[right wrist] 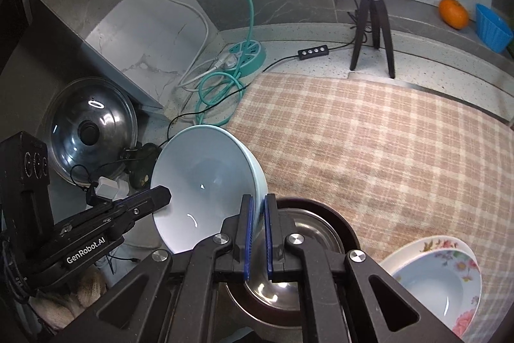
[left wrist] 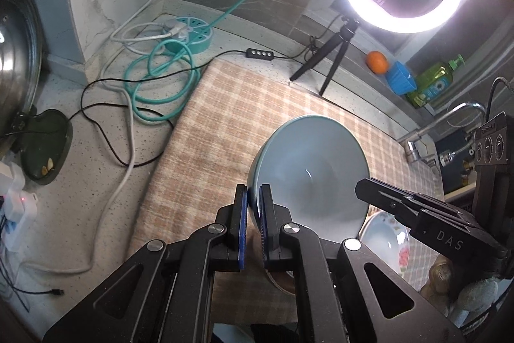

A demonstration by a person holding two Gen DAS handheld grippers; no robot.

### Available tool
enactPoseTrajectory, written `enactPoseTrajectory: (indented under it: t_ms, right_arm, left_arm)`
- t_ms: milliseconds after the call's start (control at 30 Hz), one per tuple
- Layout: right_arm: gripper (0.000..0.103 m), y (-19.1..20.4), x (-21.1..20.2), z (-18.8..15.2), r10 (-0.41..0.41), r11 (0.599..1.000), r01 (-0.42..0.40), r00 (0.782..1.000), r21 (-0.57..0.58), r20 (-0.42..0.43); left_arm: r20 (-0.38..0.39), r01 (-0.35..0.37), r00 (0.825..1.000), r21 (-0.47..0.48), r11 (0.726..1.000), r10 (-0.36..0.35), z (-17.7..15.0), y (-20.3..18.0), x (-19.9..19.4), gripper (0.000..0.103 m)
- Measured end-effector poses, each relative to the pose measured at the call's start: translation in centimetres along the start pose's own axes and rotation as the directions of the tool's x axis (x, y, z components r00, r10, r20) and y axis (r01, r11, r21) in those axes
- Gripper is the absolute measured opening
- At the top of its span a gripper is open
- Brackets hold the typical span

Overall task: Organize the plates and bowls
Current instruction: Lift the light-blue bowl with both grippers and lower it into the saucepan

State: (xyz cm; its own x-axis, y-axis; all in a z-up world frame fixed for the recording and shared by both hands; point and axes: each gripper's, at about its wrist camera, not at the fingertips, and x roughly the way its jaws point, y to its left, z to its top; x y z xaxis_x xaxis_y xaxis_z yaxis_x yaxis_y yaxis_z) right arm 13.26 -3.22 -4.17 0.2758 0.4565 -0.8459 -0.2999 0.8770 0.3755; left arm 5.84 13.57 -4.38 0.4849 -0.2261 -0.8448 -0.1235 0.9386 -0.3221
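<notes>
Above the checked cloth [right wrist: 369,134], a pale blue bowl [right wrist: 205,182] hangs tilted between two grippers.

The left gripper [left wrist: 253,208] pinches one side of the rim, the right gripper [right wrist: 259,214] the opposite side, each with its jaws closed down tight on the thin wall. The bowl's mouth faces both cameras. Below it sit a steel bowl [right wrist: 289,233] and flowered plates [right wrist: 449,272], seemingly the likely places to set it.

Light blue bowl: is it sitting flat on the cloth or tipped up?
Tipped up. The light blue bowl is held on edge off the checked cloth, its rim pinched by the left tool and the right tool; its empty inside faces both cameras.
</notes>
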Motion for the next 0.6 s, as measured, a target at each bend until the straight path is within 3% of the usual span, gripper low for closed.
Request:
enactPoseTrajectory:
  t_ms: [600]
  right_arm:
    - [0.006, -4.8, -1.9, -4.5, -0.022, 0.994, 0.025, 0.999, 0.108, -0.031]
  left_arm:
    - [-0.086, 0.030, 0.996, 0.096, 0.995, -0.022, -2.9, -4.0, 1.4, 0.006]
